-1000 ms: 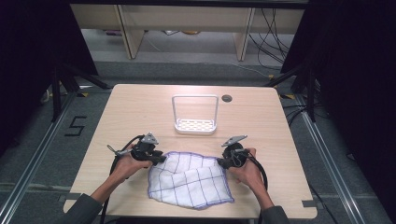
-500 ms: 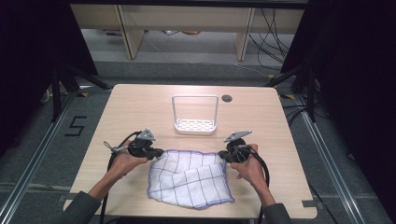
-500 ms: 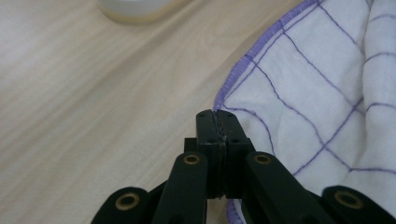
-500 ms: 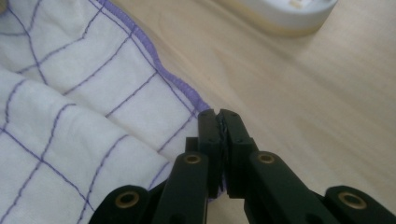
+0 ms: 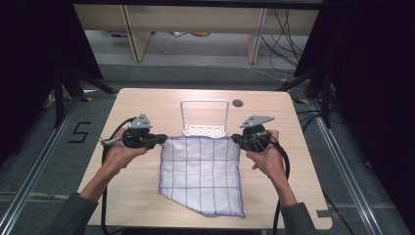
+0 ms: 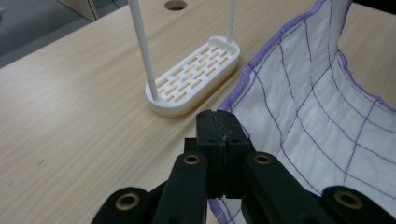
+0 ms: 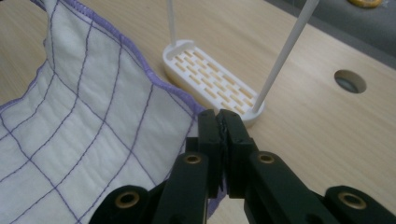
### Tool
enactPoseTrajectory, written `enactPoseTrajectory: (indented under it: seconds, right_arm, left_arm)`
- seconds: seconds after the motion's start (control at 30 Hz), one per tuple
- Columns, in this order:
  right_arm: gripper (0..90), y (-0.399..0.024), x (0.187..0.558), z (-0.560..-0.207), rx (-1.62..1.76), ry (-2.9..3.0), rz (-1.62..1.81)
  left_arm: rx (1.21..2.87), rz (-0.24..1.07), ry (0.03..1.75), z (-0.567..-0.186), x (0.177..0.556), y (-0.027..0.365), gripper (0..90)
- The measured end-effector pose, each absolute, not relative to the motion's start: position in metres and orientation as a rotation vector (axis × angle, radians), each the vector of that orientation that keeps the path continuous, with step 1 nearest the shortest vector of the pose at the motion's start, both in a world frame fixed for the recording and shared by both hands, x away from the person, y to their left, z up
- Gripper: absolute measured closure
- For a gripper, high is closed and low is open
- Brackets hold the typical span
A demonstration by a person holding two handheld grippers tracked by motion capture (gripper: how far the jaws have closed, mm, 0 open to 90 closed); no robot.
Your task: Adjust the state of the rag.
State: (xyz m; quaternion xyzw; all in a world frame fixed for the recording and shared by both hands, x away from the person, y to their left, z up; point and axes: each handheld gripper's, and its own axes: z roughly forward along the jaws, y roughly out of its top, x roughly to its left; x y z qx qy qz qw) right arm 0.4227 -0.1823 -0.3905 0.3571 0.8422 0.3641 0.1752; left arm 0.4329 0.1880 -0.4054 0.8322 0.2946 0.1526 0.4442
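At about nine o'clock on the pale wooden table (image 5: 122, 196), the left gripper (image 5: 157, 141) has its black jaws pressed together on the far left corner of the white square cloth with purple grid lines and purple hem (image 5: 200, 171); in the left gripper view (image 6: 217, 135) the hem disappears between the closed jaws. The cloth lies spread across the middle of the table, its far edge stretched between the two grippers, its near edge towards six o'clock, and its near left corner looks cut off or folded under; I cannot tell which. Just beyond the far edge, at twelve o'clock, stands the white plastic rack with a slotted base and a thin wire hoop (image 5: 204, 117), close to the cloth but apart from it. At about three o'clock the right gripper (image 5: 236, 140) is likewise clamped shut on the far right corner, as the right gripper view (image 7: 218, 135) shows.

The step in hand seems to be stretching or lifting the cloth by its far corners. To do it well, keep both grips firm, hold the hands level and evenly apart so the edge stays taut, and clear the hoop.
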Motion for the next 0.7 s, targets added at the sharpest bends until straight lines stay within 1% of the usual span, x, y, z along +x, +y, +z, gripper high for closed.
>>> enactPoseTrajectory:
  seconds: [0.17,0.37,0.53,0.7]
  right_arm:
    - [88.6,-0.181,0.425,-0.374,0.969,2.357,1.046]
    - [88.7,-0.179,0.418,-0.356,0.917,2.321,1.080]
    - [88.7,-0.181,0.406,-0.348,0.898,2.303,1.120]
    - [88.7,-0.185,0.392,-0.338,0.878,2.282,1.174]
  left_arm:
    - [2.019,0.388,0.728,-0.392,0.433,0.192,88.5]
    - [1.997,0.415,0.691,-0.373,0.421,0.195,88.5]
    - [1.960,0.394,0.665,-0.361,0.411,0.198,88.5]
    - [1.943,0.338,0.647,-0.350,0.400,0.201,88.5]
